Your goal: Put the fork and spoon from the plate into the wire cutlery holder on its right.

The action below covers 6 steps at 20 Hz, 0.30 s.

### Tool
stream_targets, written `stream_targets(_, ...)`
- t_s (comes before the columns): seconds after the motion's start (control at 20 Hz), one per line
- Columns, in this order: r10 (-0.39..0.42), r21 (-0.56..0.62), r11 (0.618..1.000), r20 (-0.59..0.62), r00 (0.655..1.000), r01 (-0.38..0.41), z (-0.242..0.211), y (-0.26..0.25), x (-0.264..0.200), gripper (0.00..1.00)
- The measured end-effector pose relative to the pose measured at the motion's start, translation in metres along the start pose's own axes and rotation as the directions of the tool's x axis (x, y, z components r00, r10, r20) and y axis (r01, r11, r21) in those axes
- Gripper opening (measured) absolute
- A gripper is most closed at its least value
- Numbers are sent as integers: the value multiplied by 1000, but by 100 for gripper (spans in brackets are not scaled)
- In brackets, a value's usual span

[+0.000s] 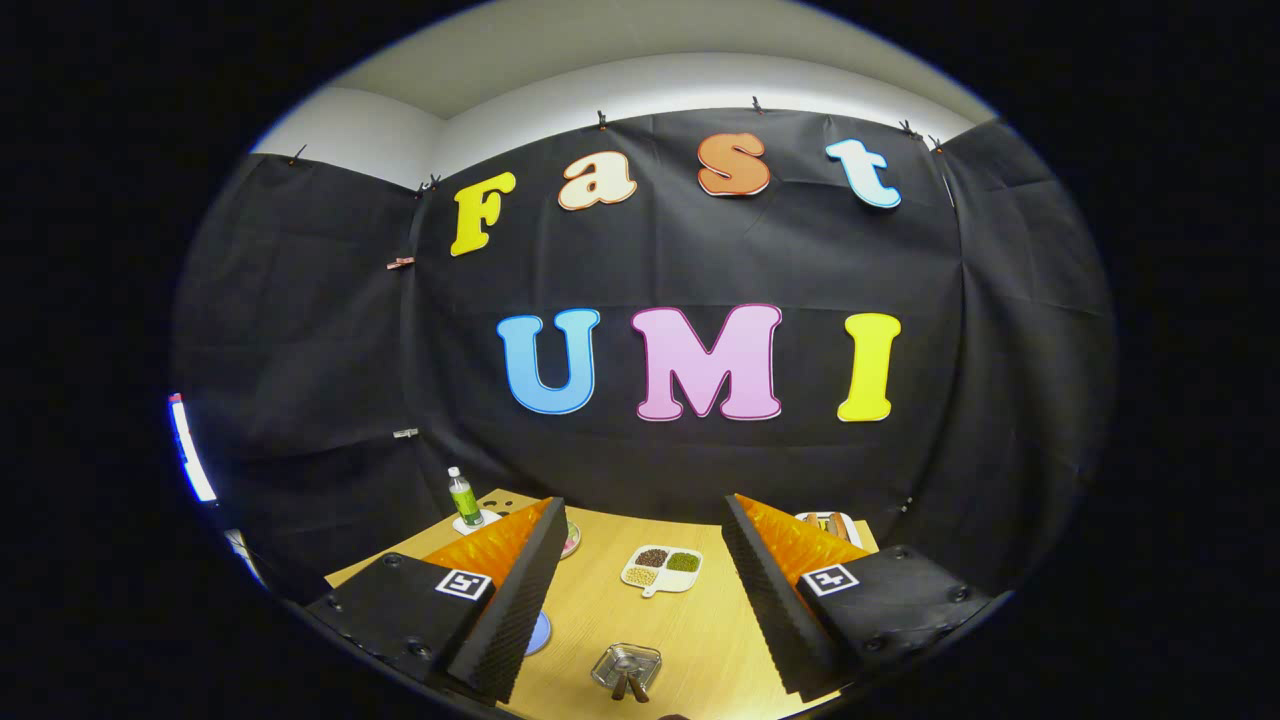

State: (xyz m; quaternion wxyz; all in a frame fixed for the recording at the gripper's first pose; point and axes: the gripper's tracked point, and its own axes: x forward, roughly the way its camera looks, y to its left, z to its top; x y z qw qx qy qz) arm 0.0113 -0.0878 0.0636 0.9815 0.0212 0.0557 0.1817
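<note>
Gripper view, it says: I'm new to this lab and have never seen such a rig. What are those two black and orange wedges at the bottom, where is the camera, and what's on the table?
The wedges are the two fingers of a hand-held gripper; a person carries it, no robot arm is involved. The camera rides on the gripper and looks forward along the fingers through a fisheye lens, which bends the scene. The fingers stand wide apart and hold nothing. Between them, on the wooden table, sits a wire cutlery holder with what look like utensil handles in it. Beyond it lies a white divided dish with three sorts of grains or beans. Farther back, beyond the left finger, a green bottle stands upright.
</note>
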Motion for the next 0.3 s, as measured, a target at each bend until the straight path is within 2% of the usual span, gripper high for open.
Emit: stream_targets(0.3,-3,34,999,-34,999,4,-9,4,6,97)
